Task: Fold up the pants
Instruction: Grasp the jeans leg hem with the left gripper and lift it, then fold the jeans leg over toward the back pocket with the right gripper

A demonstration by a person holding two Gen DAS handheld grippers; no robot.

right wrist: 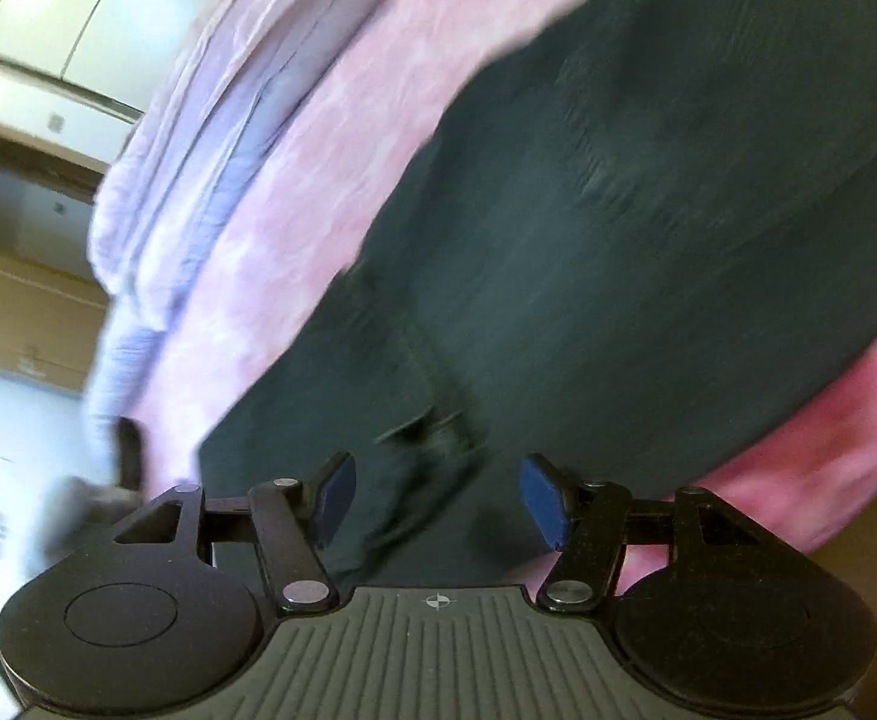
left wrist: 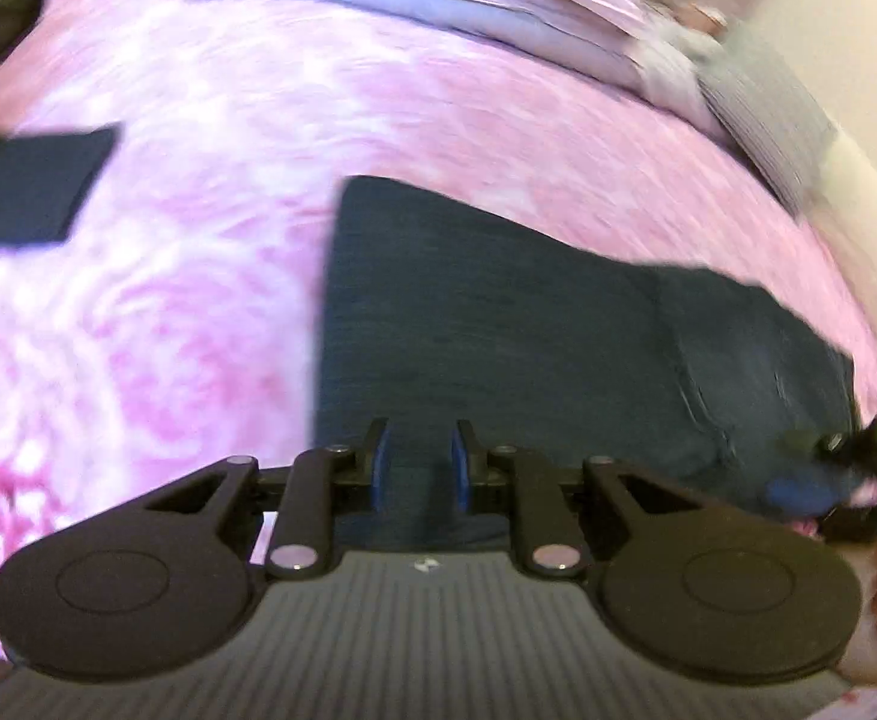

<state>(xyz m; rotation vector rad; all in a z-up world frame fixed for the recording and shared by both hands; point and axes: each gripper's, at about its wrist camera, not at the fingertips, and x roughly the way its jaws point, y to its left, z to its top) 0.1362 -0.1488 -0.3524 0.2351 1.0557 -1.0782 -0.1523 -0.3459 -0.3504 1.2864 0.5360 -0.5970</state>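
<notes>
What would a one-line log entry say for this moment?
stage: pants partly folded on pink bedspread | left claw: empty, slightly apart | right claw: open over pants
</notes>
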